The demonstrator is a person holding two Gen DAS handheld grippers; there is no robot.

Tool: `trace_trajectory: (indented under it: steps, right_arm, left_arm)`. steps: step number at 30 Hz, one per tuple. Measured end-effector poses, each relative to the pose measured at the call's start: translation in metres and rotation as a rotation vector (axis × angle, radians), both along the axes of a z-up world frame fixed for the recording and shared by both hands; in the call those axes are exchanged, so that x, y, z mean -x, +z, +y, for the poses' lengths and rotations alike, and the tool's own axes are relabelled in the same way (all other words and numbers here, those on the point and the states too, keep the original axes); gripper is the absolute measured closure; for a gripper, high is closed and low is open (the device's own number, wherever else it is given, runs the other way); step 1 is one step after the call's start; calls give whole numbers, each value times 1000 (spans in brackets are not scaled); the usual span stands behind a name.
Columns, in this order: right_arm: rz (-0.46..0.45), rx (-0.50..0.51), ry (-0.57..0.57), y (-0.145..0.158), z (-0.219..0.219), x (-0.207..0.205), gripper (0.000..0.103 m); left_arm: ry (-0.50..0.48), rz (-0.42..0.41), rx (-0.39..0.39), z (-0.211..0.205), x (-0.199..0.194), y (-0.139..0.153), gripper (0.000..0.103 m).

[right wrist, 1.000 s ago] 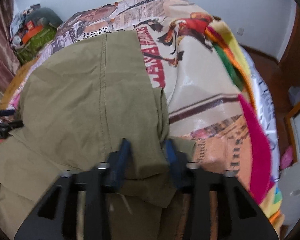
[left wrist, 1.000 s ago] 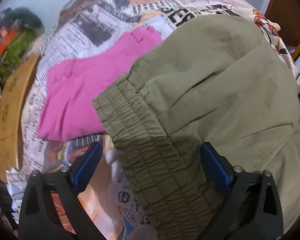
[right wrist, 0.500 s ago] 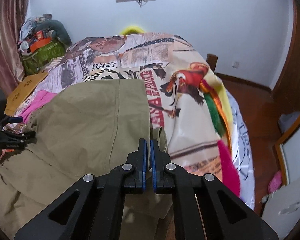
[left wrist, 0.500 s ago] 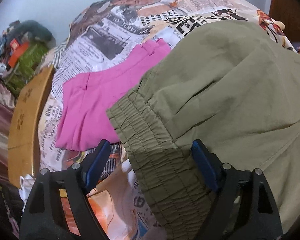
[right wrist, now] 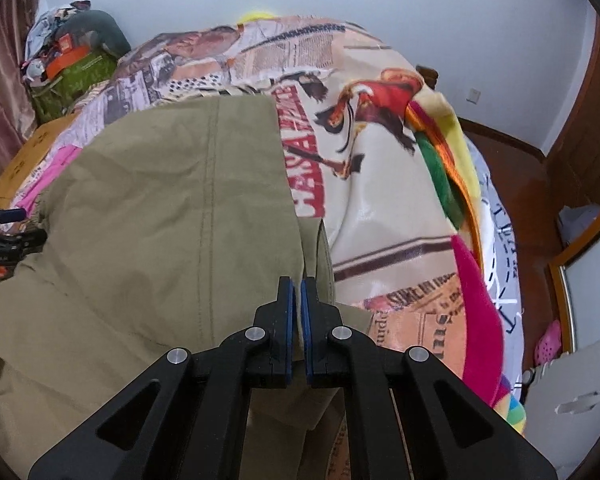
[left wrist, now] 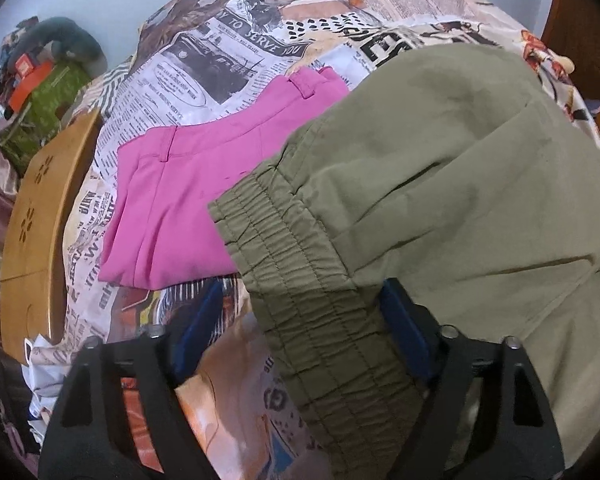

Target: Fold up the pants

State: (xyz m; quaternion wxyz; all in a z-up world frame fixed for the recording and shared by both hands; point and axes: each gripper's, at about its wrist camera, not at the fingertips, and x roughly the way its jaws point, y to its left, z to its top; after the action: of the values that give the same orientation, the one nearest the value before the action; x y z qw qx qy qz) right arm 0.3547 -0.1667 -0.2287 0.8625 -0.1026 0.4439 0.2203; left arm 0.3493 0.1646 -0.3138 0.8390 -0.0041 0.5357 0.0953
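Olive pants point(left wrist: 440, 184) on printed bedspread point(left wrist: 228, 60), pink garment point(left wrist: 188, 200) beside

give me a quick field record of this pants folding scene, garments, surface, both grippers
garment in work: olive green cotton pants with a gathered elastic waistband
other garment: folded pink pants, lying beside the waistband
surface: bed with a newspaper-print cover
left gripper: jaws closing, waistband between them, pads not yet pressing it
right gripper: shut on the olive pants' edge
fold state: olive pants spread out, edge pinched
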Motion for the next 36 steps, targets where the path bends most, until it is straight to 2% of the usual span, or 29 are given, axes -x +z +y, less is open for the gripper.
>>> trace_trajectory:
  steps: [9, 12, 15, 18, 21, 23, 25, 36]
  right_arm:
    - [-78, -31, 11, 44, 4, 13, 96]
    - [-108, -50, 14, 58, 9, 16, 86]
    - [-143, -71, 11, 70, 15, 15, 67]
    - [-167, -108, 14, 81, 23, 10, 59]
    - [-192, -120, 21, 89, 34, 0, 55]
    - [-204, -113, 21, 90, 39, -5, 51]
    - [-202, -114, 16, 87, 44, -14, 48]
    - [-70, -106, -11, 36, 58, -82, 48]
  left_arm:
    - [38, -159, -24, 7, 15, 69, 28]
    - [83, -197, -71, 17, 14, 87, 36]
    - [105, -215, -71, 30, 8, 98, 36]
    - [120, -229, -70, 41, 3, 102, 36]
    - [120, -226, -72, 47, -6, 100, 35]
    - [120, -195, -68, 50, -15, 93, 20]
    - [120, -181, -56, 53, -19, 85, 11]
    - [124, -43, 10, 61, -40, 20, 10]
